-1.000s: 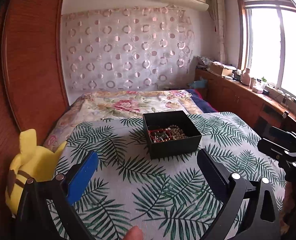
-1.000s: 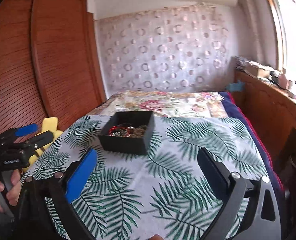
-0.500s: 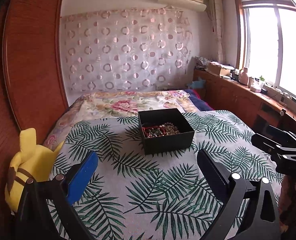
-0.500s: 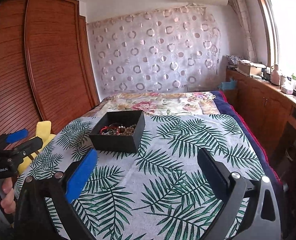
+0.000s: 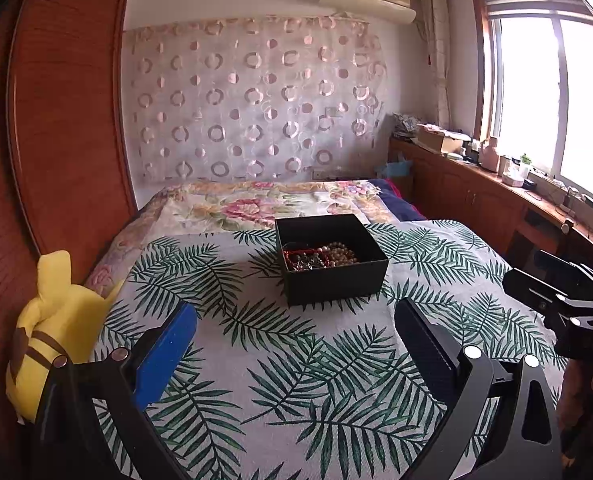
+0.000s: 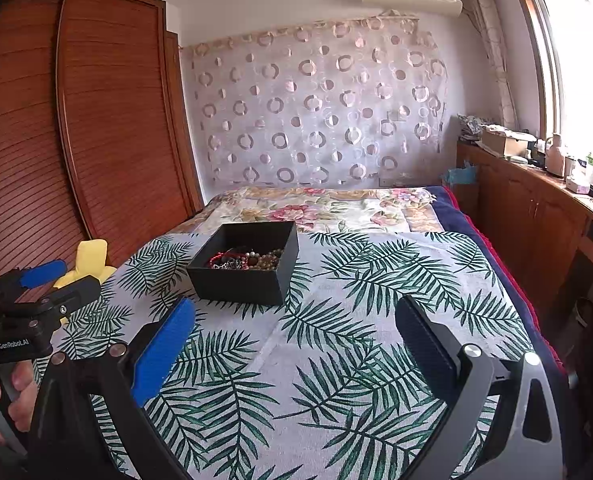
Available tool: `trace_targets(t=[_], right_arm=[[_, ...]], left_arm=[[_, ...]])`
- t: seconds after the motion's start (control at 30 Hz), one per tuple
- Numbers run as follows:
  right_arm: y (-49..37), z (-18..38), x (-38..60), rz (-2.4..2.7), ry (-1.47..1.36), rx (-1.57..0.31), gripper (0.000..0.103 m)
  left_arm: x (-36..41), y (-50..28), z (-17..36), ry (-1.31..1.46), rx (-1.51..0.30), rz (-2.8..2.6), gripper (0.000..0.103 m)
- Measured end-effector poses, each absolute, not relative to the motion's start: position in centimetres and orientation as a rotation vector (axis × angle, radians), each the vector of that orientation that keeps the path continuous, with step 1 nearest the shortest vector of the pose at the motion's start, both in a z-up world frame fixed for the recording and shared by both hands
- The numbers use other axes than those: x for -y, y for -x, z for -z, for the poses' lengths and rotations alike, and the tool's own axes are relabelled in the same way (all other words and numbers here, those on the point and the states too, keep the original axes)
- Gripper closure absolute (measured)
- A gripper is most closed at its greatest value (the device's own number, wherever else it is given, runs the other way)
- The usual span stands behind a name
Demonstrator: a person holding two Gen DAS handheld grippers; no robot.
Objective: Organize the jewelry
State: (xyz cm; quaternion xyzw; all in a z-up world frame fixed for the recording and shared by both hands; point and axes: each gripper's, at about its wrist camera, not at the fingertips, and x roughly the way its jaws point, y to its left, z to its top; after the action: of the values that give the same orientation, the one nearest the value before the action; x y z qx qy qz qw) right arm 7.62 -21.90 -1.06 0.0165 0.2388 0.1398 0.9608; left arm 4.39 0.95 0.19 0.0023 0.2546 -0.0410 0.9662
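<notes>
You are holding both claws spread and empty over the leaf-print cloth [image 5: 296, 360], the left claw [image 5: 295, 332] facing the black box [image 5: 336, 280] of beads [image 5: 338, 254] straight ahead, the right claw [image 6: 295, 330] finding it ahead-left.

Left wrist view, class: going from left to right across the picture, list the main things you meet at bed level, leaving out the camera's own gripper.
Yellow plush toy → black jewelry box holding the tangled jewelry → right gripper at the right edge.
</notes>
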Motion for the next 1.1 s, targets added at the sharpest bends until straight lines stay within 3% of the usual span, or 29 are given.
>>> trace_targets(t=[1.1], right_arm=[[-7.33,0.84,21.89,-0.281,-0.037,-0.474,0.002]], left_arm=[[-1.65,-4.27,-1.16,0.007,-0.499,0.079,0.007]])
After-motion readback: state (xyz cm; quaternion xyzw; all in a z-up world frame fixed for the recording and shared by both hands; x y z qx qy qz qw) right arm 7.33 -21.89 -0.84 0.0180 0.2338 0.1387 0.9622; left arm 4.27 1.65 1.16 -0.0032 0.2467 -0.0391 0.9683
